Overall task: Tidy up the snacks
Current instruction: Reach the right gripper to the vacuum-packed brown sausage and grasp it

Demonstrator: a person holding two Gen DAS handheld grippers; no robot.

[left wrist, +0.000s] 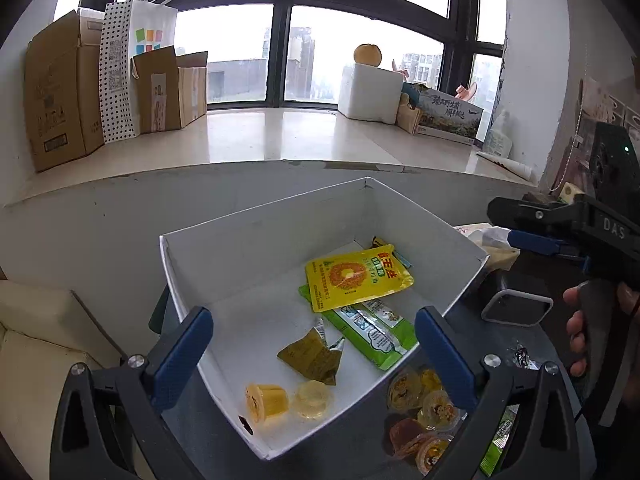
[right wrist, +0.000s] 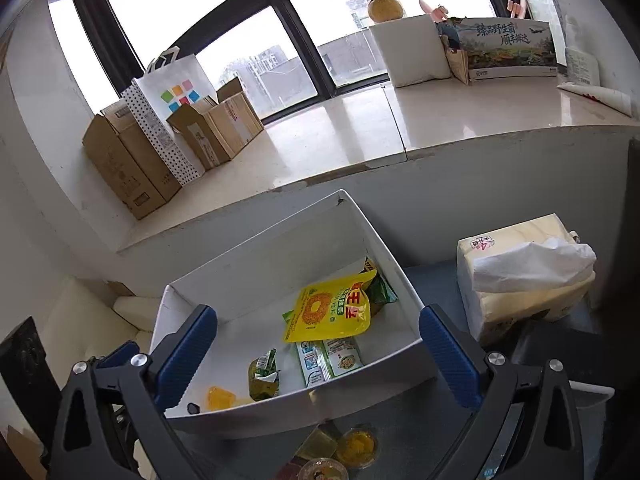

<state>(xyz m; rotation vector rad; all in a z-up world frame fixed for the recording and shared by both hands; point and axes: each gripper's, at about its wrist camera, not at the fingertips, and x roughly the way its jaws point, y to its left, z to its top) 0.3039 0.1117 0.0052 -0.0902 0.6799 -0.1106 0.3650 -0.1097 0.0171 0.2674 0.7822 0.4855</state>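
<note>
The left gripper [left wrist: 314,354] hovered over the near part of a white box [left wrist: 264,236] with its blue-padded fingers [left wrist: 182,354] spread wide and nothing between them. Inside the box, a yellow snack pouch [left wrist: 357,276] lay toward one o'clock, overlapping a green packet [left wrist: 374,330] that ran down toward four o'clock. A leaf-wrapped dumpling [left wrist: 314,356] lay at the box's middle, and at six o'clock an orange jelly cup [left wrist: 266,402] lay on its side, touching a clear jelly cup [left wrist: 313,400].

Outside the box, just beside its near wall at five o'clock, a cluster of jelly cups [left wrist: 424,412] sat on the dark table [left wrist: 460,322].

The right gripper [right wrist: 318,354] was likewise spread and empty, hanging above the same box's near edge. In the left wrist view it showed at three o'clock, a hand [left wrist: 580,328] wrapped around its handle.

Past the box at two o'clock in the right wrist view stood a tissue pack [right wrist: 520,280]. Cardboard boxes [left wrist: 60,92] lined the windowsill [left wrist: 280,136] at ten o'clock.
</note>
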